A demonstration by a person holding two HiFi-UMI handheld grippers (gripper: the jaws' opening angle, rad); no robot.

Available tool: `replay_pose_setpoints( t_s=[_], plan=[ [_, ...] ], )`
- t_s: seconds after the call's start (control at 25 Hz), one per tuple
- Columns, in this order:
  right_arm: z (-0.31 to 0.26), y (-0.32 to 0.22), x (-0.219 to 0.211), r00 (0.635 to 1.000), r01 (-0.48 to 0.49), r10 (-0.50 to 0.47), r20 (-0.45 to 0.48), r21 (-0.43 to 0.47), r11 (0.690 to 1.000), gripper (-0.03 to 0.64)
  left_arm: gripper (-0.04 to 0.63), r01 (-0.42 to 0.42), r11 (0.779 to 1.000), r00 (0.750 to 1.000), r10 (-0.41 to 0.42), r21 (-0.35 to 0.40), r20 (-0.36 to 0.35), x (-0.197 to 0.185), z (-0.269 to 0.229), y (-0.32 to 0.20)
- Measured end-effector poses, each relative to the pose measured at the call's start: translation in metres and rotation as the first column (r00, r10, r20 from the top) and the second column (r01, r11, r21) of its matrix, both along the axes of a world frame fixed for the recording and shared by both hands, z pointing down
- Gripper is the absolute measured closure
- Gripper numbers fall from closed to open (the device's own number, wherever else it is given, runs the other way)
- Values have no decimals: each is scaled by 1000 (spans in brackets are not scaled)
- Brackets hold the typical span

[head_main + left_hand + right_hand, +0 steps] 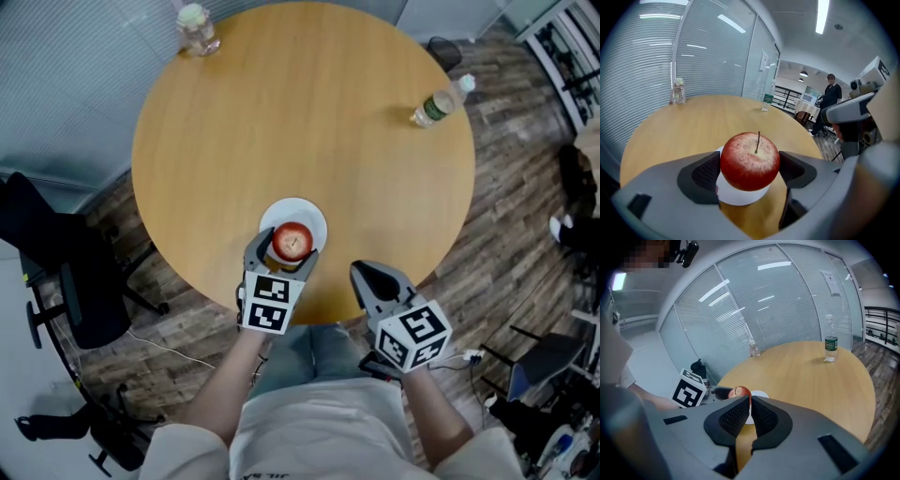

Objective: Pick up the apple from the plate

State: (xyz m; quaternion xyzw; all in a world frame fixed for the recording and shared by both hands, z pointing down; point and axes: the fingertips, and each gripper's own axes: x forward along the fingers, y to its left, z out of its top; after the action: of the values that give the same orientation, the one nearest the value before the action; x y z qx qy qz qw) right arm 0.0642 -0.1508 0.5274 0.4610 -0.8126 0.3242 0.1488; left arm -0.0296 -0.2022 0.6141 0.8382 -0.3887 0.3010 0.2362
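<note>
Red apple (750, 161) rests on a white plate (740, 196) near the wooden desk's (300, 122) edge, between the wide-spread pads of the left claw (749, 169). Closing off-centre could roll it off. The right claw (749, 404) is closed and empty.

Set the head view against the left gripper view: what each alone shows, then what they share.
Head view only: a black chair and the left gripper's marker cube. Left gripper view only: ceiling lights and a person standing in the background. Both: the apple on the white plate between the left gripper's jaws, the right gripper, a bottle and a jar on the round table.
</note>
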Motion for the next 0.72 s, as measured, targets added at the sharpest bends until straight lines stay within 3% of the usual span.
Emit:
replay_pose_setpoints(
  t_s=[0.36,0.52,0.72],
  plan=[
    [-23,11,-7,1000,23,-22,-15,57,998,583,206,-38,998,999,39,44,-29,-2,-50,36],
    [-33,23,-7,999,26,-25,-21,78,997,583,206,5,999,998,-2,45,-60,-16,-71,50],
    [-47,29,-7,999,29,-25,-35,113,993,583,206,-6,994,997,14,107,-73,-24,-104,64]
  ],
)
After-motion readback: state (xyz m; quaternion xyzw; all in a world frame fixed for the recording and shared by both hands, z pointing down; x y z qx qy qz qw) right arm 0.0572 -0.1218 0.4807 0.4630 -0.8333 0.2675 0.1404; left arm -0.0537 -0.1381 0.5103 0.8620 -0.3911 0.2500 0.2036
